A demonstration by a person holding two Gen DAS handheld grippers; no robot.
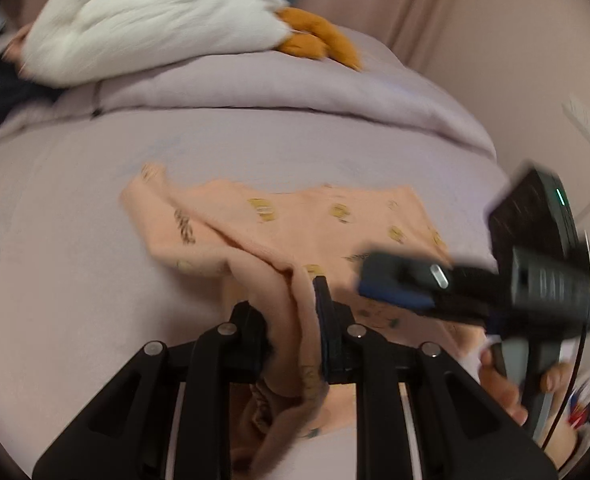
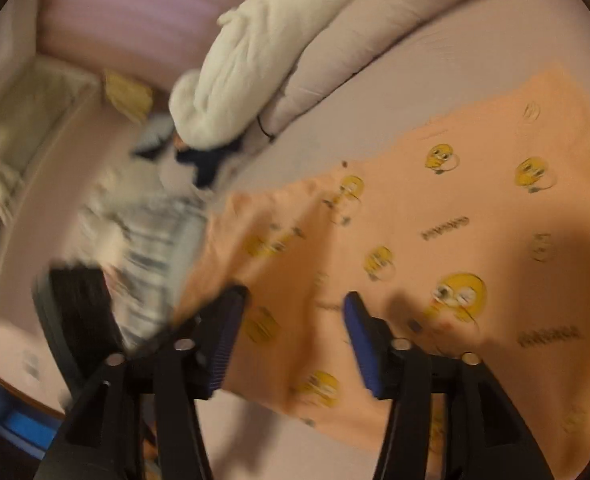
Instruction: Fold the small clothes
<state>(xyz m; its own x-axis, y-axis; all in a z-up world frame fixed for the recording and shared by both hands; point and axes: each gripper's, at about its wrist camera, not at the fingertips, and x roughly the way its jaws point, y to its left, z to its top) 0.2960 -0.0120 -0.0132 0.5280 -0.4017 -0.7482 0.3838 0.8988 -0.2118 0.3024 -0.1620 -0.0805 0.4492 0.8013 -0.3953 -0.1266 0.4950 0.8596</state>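
Note:
A peach garment printed with yellow cartoon faces lies spread on the lilac bed sheet. My left gripper is shut on a bunched fold of its near edge, lifted off the sheet with cloth draping down between the fingers. My right gripper comes in from the right, held by a hand, and hovers just over the garment. In the right wrist view the right gripper stands open above the flat garment, with nothing between its blue pads.
A white plush goose with orange feet lies on a folded lilac duvet at the back. A dark garment sits far left. A blurred striped cloth shows left of the garment. The bed's edge runs at the lower left.

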